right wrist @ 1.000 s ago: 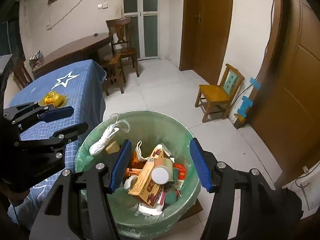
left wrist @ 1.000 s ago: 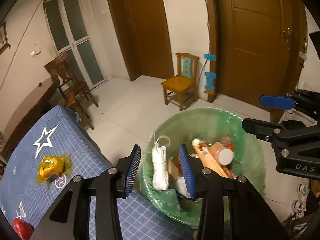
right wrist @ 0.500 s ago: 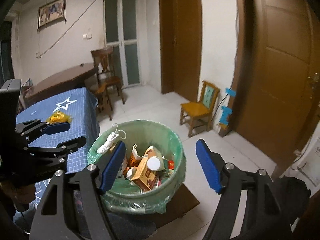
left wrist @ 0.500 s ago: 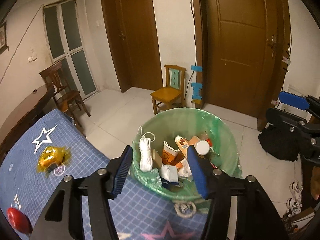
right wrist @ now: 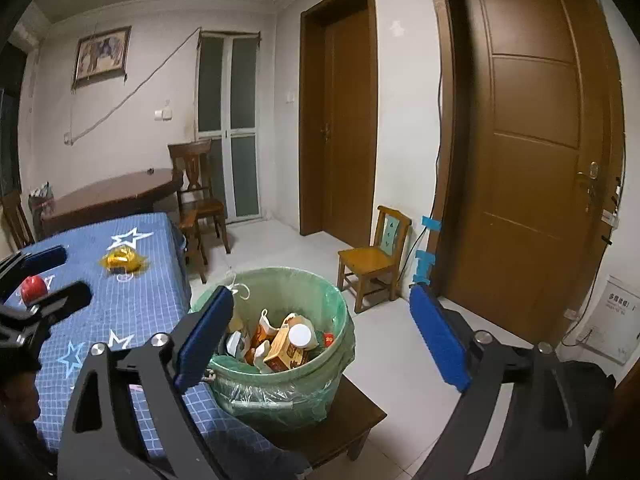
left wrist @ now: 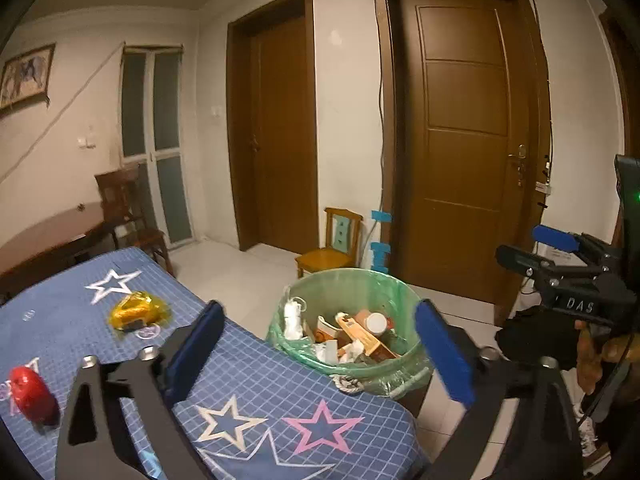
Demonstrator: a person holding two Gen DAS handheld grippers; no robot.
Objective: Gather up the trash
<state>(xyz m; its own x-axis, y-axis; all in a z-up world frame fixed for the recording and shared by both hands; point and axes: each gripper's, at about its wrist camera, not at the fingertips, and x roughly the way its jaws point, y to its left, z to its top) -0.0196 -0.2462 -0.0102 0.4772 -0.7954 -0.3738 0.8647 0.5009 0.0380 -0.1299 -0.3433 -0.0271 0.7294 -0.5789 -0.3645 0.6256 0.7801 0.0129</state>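
Left gripper (left wrist: 320, 348) and right gripper (right wrist: 320, 334) are seen low in frame, jaws opening, nothing between them. Beyond, at centre, the green-lined bin (right wrist: 340, 320) is already loaded with cartons. Left of frame, the yellow wrapper (left wrist: 136, 312) and red object (left wrist: 32, 392) are judged still uncollected on the blue tablecloth (left wrist: 260, 384).

The bin (right wrist: 280, 380) (on a low stool (right wrist: 344, 420)) stands right of the table (right wrist: 132, 312), a wrapper (right wrist: 122, 260) atop it.

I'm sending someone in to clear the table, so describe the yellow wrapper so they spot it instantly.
Find the table with the blue star-print cloth. Near its far end, beside the white star, lies the crinkled yellow wrapper. The only other item there is a red round object, nearer the camera.
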